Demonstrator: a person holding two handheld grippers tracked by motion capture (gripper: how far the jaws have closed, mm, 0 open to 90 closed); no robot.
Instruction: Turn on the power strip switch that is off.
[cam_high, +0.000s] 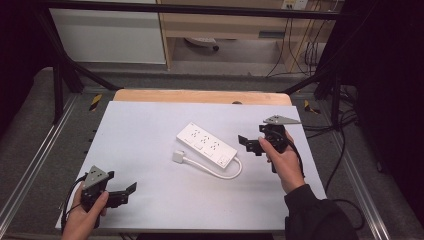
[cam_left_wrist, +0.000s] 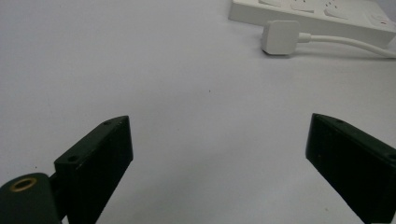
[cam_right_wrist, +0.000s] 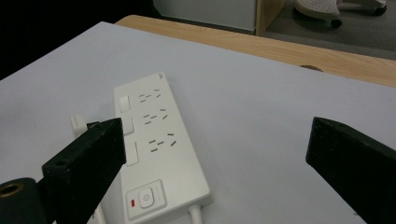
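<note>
Hovering right gripper (cam_high: 248, 144) just beside power strip (cam_high: 206, 145), jaws wide apart, nothing held. Left gripper (cam_high: 125, 194) also spread wide, empty, near counter (cam_high: 140, 125) front edge, well apart from strip. Strip lies mid-counter, plug (cam_high: 179, 156) loose beside it, cable (cam_high: 225, 174) looped. Risks I see: jaw nudging light strip askew; slick casing slipping; cable dragging plug; jaw pressing power switch (cam_right_wrist: 145, 199).

Bare table (cam_high: 145, 135) all around; only power strip (cam_high: 206, 145) and cable (cam_high: 225, 173) obstruct.

Grey floor (cam_high: 240, 80), wooden cabinet (cam_high: 225, 25), black frame (cam_high: 200, 9).
</note>
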